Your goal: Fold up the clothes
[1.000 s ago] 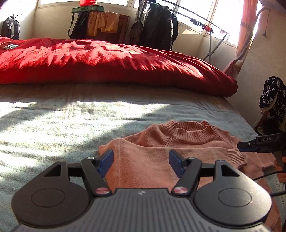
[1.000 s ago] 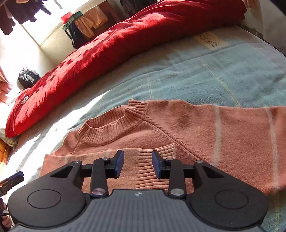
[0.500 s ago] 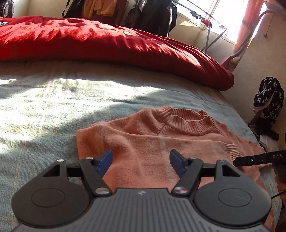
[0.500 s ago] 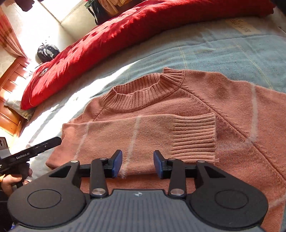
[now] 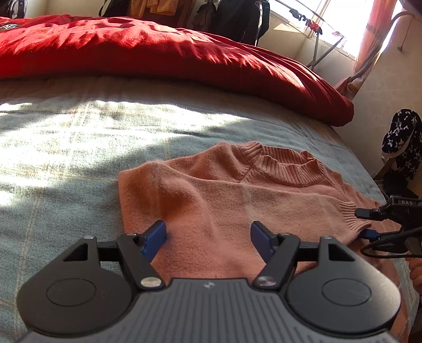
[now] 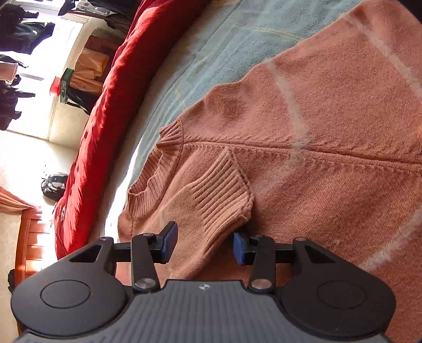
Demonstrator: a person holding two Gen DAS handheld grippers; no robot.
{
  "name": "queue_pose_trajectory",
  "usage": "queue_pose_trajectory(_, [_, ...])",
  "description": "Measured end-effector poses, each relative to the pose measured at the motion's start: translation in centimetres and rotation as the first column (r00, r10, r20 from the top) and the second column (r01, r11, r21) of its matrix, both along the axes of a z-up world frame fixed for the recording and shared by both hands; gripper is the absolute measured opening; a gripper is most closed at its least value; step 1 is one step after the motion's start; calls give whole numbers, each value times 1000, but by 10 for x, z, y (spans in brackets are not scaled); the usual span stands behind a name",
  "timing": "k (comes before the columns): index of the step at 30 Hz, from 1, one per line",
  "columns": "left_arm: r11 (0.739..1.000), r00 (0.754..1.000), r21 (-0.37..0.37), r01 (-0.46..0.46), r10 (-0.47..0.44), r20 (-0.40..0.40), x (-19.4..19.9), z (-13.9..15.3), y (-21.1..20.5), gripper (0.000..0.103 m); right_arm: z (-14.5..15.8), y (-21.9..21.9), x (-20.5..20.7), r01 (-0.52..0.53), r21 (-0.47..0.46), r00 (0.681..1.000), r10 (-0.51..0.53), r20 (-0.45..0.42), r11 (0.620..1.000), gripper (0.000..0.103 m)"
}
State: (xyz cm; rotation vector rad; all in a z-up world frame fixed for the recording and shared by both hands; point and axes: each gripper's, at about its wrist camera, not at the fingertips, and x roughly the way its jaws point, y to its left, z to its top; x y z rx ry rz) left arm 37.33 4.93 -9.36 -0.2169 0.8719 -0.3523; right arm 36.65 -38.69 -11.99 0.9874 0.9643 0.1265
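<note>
A salmon-pink knit sweater point(image 5: 237, 190) lies flat on the bed, collar toward the red duvet, with one sleeve folded across its chest. My left gripper point(image 5: 208, 237) is open just above the sweater's folded left edge, and fabric lies under the gap between its blue pads. In the right wrist view the sweater point(image 6: 329, 132) fills the frame at a slant. The folded sleeve's ribbed cuff point(image 6: 221, 190) lies between the jaws of my right gripper point(image 6: 204, 242), which are closing. The right pad is at the cuff's edge and the left pad stands apart from it.
A red duvet point(image 5: 158, 52) is heaped along the far side of the blue-grey bedspread point(image 5: 66, 158). Dark jackets hang on a rack point(image 5: 237, 15) by the window. A star-patterned garment point(image 5: 403, 139) sits off the bed's right side. A wooden bed end point(image 6: 29, 250) shows far left.
My right gripper has rolled and sunk toward the sleeve cuff, which now lies between its jaws. My left gripper has come down closer to the sweater's left edge.
</note>
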Motion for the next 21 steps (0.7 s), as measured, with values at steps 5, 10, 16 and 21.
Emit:
queue_pose_trajectory(5, [1000,1000,13,28,-28,14,-9,8,-3,71,25,2,13,-62,-130,995,71,68,990,10])
queue_pose_trajectory(10, [996,997,45,74,-73,-12,-12,0,-13,72,40,-2,18,-93,-289,992,115,60,953,19])
queue_pose_trajectory(16, [994,994,48,97,-99,36,-22,11,-17,72,35,-9,2,-59,-321,998,65,10,945,39])
queue_pose_trajectory(21, [978,986,128,167,-167,-11,-35,5,-22,72,49,6,-3,-88,-380,994,109,32,921,49])
